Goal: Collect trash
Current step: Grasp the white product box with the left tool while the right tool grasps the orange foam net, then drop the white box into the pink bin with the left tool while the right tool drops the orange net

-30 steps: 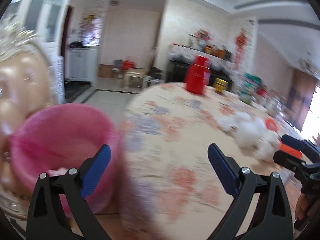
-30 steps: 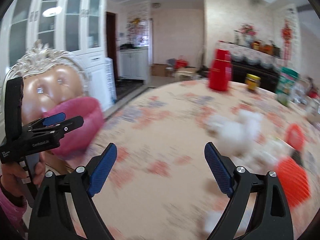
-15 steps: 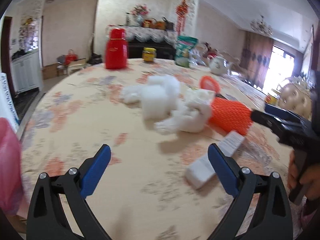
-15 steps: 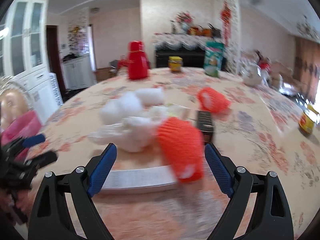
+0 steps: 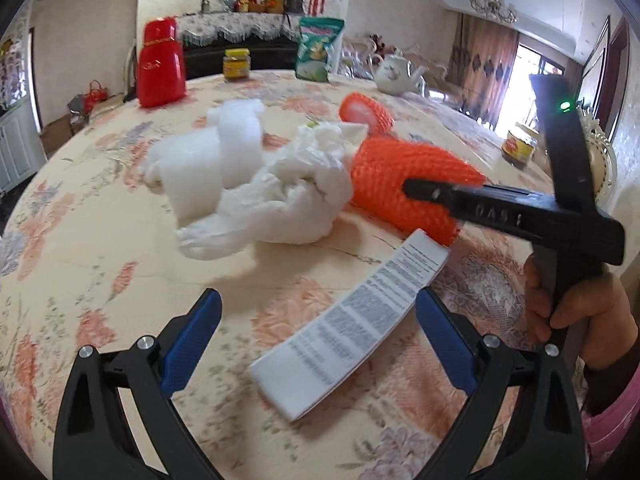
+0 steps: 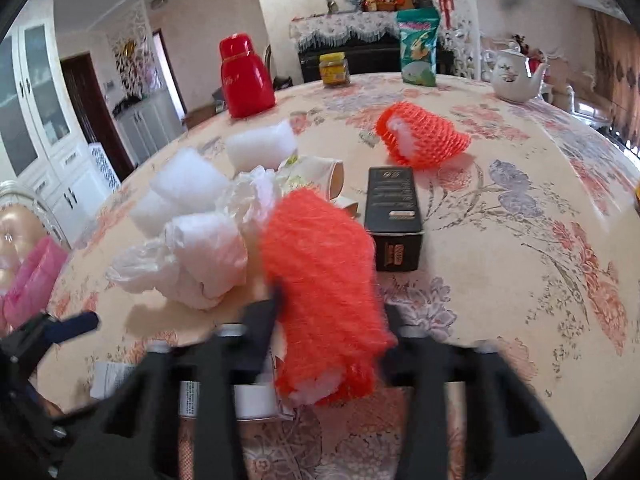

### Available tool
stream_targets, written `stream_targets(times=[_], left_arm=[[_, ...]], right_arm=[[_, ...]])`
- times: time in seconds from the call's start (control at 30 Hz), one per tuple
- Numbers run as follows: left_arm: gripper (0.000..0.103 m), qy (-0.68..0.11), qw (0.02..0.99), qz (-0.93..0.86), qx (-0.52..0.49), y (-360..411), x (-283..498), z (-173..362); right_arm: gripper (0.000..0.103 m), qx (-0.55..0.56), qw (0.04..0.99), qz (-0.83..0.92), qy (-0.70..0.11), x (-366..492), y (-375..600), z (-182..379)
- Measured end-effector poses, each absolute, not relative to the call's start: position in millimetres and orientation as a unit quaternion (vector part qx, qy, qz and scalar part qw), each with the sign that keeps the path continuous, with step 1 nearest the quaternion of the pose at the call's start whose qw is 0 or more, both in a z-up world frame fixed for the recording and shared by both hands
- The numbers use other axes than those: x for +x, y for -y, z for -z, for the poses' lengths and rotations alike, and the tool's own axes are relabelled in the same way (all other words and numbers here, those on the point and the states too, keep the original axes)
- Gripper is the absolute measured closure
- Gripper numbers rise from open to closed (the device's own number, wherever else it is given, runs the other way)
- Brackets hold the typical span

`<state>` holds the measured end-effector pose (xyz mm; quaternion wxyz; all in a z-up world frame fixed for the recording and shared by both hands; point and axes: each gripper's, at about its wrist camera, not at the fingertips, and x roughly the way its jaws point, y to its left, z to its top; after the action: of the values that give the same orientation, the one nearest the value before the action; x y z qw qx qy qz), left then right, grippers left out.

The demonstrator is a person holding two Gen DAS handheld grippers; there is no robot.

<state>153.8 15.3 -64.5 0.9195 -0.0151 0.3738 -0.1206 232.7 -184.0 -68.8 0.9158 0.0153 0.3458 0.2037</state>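
Trash lies heaped on the floral table: white foam pieces (image 5: 216, 160), a crumpled white plastic bag (image 5: 288, 196), an orange foam net (image 5: 400, 176) and a white printed box (image 5: 356, 328). My left gripper (image 5: 318, 334) is open and empty, its jaws either side of the near end of the white box. My right gripper (image 6: 326, 320) is blurred and closing around the orange foam net (image 6: 320, 264); in the left wrist view its finger (image 5: 436, 192) lies against that net. A second orange net (image 6: 420, 140) and a black box (image 6: 394, 212) lie further back.
A red thermos (image 6: 246, 76), a yellow jar (image 6: 334, 69), a green bag (image 6: 418, 53) and a white teapot (image 6: 516, 76) stand at the table's far side. A pink bin (image 6: 32, 276) sits on a chair off the left edge. A jar (image 5: 520, 148) stands far right.
Both grippers swung from the pink bin over to the trash heap and moved in close. The right gripper's jaws have narrowed onto the orange net; the left now straddles the white box.
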Motion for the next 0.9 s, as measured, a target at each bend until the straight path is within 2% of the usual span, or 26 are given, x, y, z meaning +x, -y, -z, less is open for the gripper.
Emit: stream_targets(times=[0.17,0.3,0.33,0.4,0.63,0.9], left_arm=[[0.010,-0.415,0.898,0.147,0.001,6.7,172.7,76.9],[0.041,-0.435,0.886,0.160,0.022,23.0,179.1,85.2],[0.056,-0.434,0.885,0.167,0.026,26.0,177.1,85.9],[0.069,-0.432,0.884,0.175,0.038,29.9,173.9,85.5],[0.069,-0.389,0.907,0.160,0.027,18.5,143.0,71.6],[0.069,-0.318,0.944,0.090,0.000,-28.5,99.2,50.2]], right_arm=[[0.078,0.051,0.922,-0.176,-0.340,233.2,209.4,62.8],[0.078,0.067,0.925,-0.171,-0.332,231.7,218.6,57.5],[0.078,0.066,0.927,-0.171,-0.328,230.3,218.0,55.8],[0.078,0.061,0.929,-0.174,-0.321,228.0,215.8,53.3],[0.078,0.029,0.935,-0.188,-0.301,219.3,203.5,49.4],[0.078,0.006,0.922,-0.267,-0.280,198.0,175.1,44.7]])
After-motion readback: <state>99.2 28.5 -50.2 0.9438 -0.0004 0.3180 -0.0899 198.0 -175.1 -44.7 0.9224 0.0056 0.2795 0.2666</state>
